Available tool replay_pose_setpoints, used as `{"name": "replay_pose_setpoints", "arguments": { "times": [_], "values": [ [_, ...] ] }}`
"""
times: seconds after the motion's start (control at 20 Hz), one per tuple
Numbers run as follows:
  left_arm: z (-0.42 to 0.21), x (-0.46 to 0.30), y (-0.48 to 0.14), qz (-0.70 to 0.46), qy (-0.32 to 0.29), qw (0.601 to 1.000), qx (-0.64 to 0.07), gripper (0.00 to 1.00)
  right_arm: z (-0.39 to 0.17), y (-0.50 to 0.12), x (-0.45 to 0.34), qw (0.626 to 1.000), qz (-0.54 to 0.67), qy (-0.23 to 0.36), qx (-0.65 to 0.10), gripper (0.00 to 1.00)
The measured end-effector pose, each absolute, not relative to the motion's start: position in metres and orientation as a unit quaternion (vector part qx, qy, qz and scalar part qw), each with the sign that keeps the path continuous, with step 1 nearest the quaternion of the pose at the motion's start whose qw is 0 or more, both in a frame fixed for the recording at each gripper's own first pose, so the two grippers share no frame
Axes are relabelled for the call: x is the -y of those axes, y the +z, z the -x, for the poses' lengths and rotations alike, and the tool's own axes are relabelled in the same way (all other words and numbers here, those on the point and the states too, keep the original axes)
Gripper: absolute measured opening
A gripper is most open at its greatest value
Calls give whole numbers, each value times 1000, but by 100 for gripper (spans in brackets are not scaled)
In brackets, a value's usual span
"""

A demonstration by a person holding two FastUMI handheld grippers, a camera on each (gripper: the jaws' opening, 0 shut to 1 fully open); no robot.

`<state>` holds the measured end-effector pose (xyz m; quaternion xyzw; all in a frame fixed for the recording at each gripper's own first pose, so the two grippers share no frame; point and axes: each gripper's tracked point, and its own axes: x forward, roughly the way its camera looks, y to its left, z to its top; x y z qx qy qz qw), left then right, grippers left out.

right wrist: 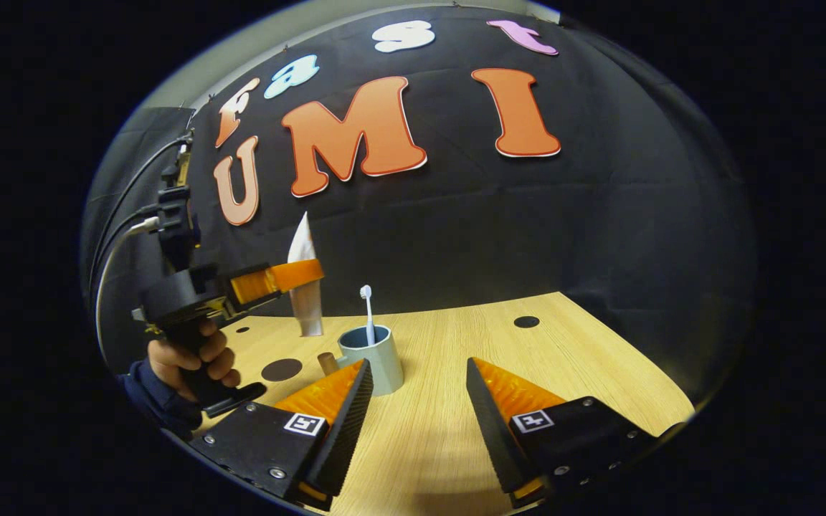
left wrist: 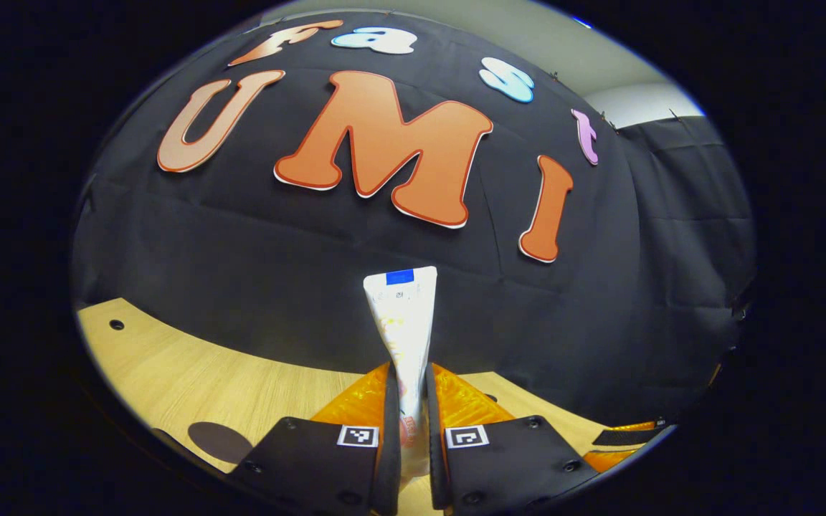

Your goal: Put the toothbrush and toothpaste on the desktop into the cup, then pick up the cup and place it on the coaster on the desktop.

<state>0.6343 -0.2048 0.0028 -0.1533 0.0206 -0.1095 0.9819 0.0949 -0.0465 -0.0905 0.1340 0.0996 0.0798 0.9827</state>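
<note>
Left tongs (left wrist: 413, 419): closed on the toothpaste (left wrist: 404, 326), both fingers pressing its lower part; the tube stands upright between them, crimped end up, lifted clear of the tabletop (left wrist: 191, 373).
Left tongs, from the right gripper view: seen at the far left (right wrist: 291, 276), held by a hand (right wrist: 194, 358) in a dark sleeve, with cables running up from the body; they grip the tube (right wrist: 305, 287) across its middle, cap end down, above the tabletop.
Coaster: a dark round disc (right wrist: 282, 370) on the tabletop, below the left tongs and left of the cup; in the left gripper view it lies at the lower left (left wrist: 219, 441), beside the left finger.
Cup: pale blue (right wrist: 377, 365), upright on the tabletop, just ahead of the right tongs' left finger and to the right of the held tube; a short brown handle or knob sticks out on its left side.
Toothbrush: white (right wrist: 368, 315), standing in the cup, head up, leaning slightly.
Right tongs (right wrist: 413, 383): wide open, gripping nothing, low over the tabletop (right wrist: 528, 358), the cup off to their left front.
Hole: a small dark spot (right wrist: 526, 322) in the tabletop, ahead and right of the right tongs.
</note>
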Motion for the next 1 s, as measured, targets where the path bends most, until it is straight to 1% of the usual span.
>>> {"name": "replay_pose_setpoints", "arguments": {
  "times": [0.2,0.4,0.6,0.85,1.0],
  "values": [
    [-649,214,-11,168,-98,981,-11,20,-80,-82,51,986,-120,80,-84,84],
    [-665,218,-26,166,-80,983,-10,20,-67,-80,53,987,-115,80,-77,86],
    [-673,225,-53,180,-71,981,-30,20,-63,-81,58,986,-125,76,-79,85],
    [-673,222,-75,152,-52,986,-52,21,-59,-80,63,987,-125,70,-76,86],
    [-667,221,-82,156,-55,984,-69,24,-58,-85,57,984,-131,74,-93,86]
  ]
}}
